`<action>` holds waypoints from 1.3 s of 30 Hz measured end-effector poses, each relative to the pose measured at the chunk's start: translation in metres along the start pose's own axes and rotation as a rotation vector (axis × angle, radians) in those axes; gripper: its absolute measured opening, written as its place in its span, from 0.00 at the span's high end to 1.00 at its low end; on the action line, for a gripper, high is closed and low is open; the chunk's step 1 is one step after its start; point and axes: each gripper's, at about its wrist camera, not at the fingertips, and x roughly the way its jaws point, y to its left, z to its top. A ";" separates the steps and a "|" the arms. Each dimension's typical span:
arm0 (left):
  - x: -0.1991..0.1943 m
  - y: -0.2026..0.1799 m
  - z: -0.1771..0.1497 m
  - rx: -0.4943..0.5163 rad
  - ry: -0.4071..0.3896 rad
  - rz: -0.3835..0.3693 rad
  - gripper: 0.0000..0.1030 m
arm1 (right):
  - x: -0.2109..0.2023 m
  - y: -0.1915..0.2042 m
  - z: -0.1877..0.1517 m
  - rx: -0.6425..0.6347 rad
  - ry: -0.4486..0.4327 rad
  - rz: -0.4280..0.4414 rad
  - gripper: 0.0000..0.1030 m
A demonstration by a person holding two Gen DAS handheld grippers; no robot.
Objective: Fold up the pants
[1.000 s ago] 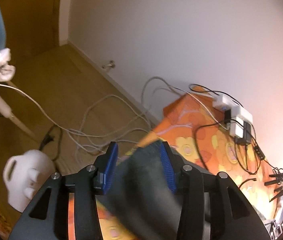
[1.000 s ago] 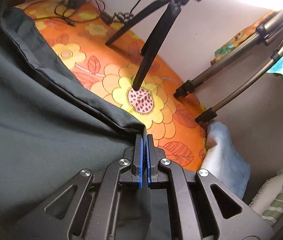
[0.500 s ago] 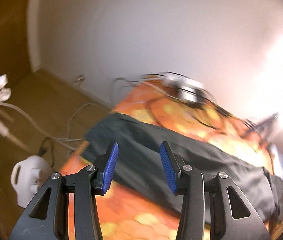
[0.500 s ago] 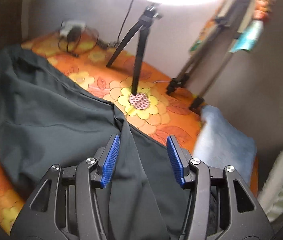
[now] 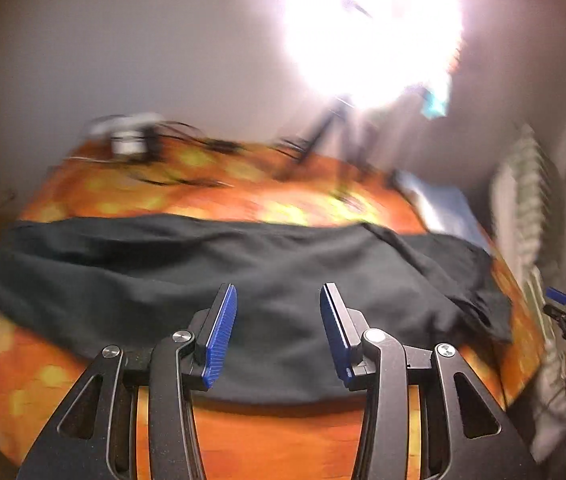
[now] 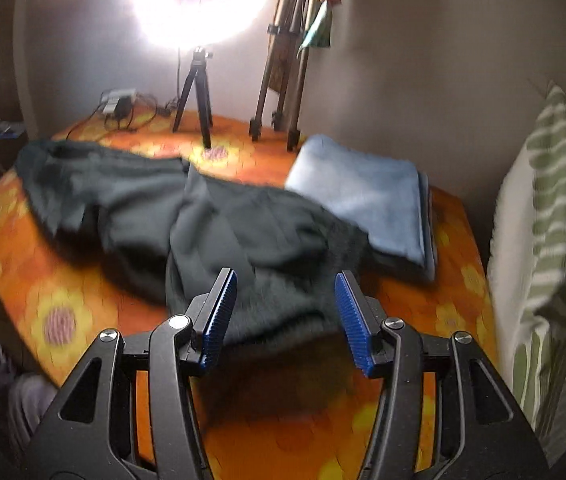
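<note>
While both spread wide: dark pants (image 5: pixel 243 276) beyond left tool (image 5: pixel 279 320) and right tool (image 6: pixel 285 312), ungrasped.

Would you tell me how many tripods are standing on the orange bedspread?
2, seen from the right wrist: a short black tripod under the bright lamp, and a taller brown tripod right of it, behind the folded blue towel. Others may be hidden.
</note>
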 end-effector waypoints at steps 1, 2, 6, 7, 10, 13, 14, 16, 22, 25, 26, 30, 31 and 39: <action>0.011 -0.016 -0.003 0.019 0.023 -0.023 0.59 | -0.003 0.000 -0.006 -0.011 0.001 0.015 0.48; 0.022 -0.032 -0.007 0.042 0.045 -0.042 0.59 | -0.005 0.001 -0.013 -0.030 0.003 0.037 0.47; 0.052 -0.083 -0.020 0.117 0.105 -0.100 0.59 | -0.005 0.021 -0.030 -0.160 0.001 0.079 0.25; 0.055 -0.093 -0.023 0.129 0.113 -0.109 0.59 | -0.005 0.028 -0.034 -0.200 -0.004 0.083 0.24; 0.068 -0.117 -0.028 0.156 0.138 -0.136 0.59 | 0.006 0.047 -0.037 -0.301 0.001 0.103 0.24; 0.088 -0.129 -0.030 0.183 0.170 -0.134 0.59 | 0.023 0.064 -0.038 -0.408 0.004 0.100 0.23; 0.095 -0.132 -0.031 0.186 0.180 -0.129 0.59 | 0.028 0.068 -0.037 -0.436 0.003 0.100 0.23; 0.106 -0.136 -0.034 0.190 0.195 -0.124 0.59 | 0.038 0.076 -0.037 -0.494 0.004 0.106 0.23; 0.124 -0.138 -0.047 0.223 0.242 -0.104 0.59 | 0.059 0.090 -0.033 -0.621 -0.006 0.081 0.46; 0.127 -0.138 -0.049 0.232 0.253 -0.101 0.59 | 0.063 0.070 -0.015 -0.526 0.011 0.108 0.83; 0.127 -0.138 -0.050 0.234 0.254 -0.100 0.59 | 0.063 0.060 -0.006 -0.481 0.004 0.115 0.85; 0.128 -0.139 -0.049 0.248 0.256 -0.097 0.59 | 0.064 0.011 0.032 -0.272 -0.027 0.142 0.87; 0.128 -0.139 -0.050 0.252 0.256 -0.096 0.59 | 0.066 -0.002 0.041 -0.224 -0.036 0.132 0.87; 0.130 -0.140 -0.053 0.274 0.272 -0.095 0.59 | 0.115 -0.088 0.072 0.069 0.028 0.072 0.88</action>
